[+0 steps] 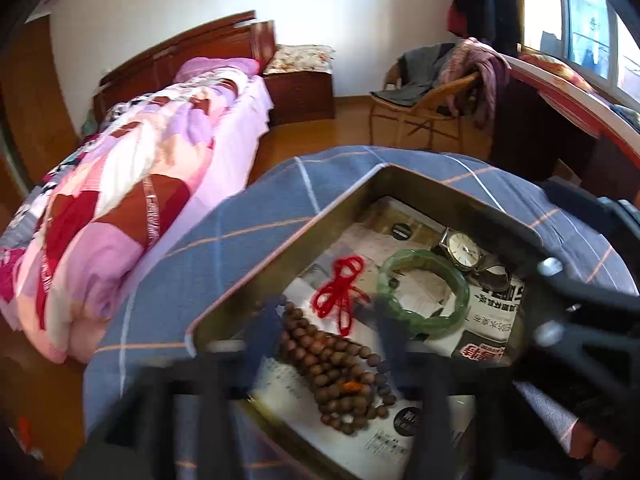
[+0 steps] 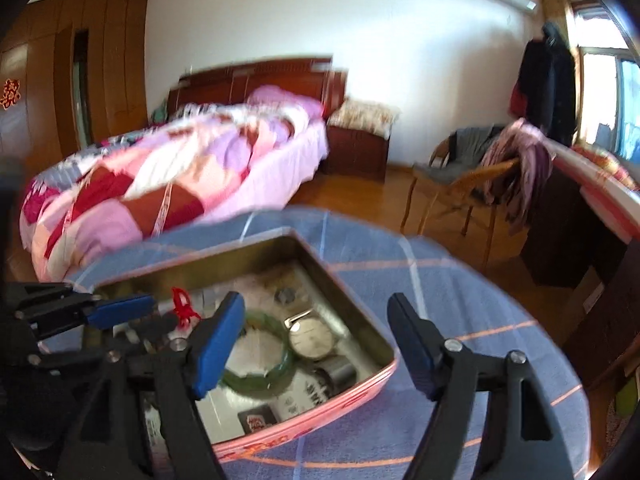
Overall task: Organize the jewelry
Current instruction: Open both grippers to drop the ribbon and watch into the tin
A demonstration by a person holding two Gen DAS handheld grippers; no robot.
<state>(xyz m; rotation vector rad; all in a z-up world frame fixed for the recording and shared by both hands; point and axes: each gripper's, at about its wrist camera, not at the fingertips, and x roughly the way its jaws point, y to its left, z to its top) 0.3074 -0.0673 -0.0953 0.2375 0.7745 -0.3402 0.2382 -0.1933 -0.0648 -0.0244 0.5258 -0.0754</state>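
Jewelry lies loose in an open metal tin (image 1: pixel 288 236) on a blue checked cloth (image 1: pixel 224 232) spread over the surface: a string of brown wooden beads (image 1: pixel 340 372) heaped at the near end, a red knotted cord (image 1: pixel 340 292) past it, a green bangle (image 1: pixel 424 292) beside that, and a wristwatch (image 1: pixel 464 248) by the far wall, all resting on printed papers.

Left hand-held gripper (image 1: pixel 320 316) hovers low over the beads and cord with its fingers spread wide and nothing between them; motion blur softens the tips. Right hand-held gripper (image 2: pixel 316 344) is also wide open and empty, one blue finger (image 2: pixel 218 344) over the bangle (image 2: pixel 260 376), the other beyond the tin's rim (image 2: pixel 352 292) above the cloth.

Judging from this, the step is a first pick from the tin. It likely goes best by choosing one piece per gripper: close the left across a bunched section of beads rather than a single strand, lift straight up so the cord does not snag, and keep the right clear of the rim before it descends on the bangle's band.
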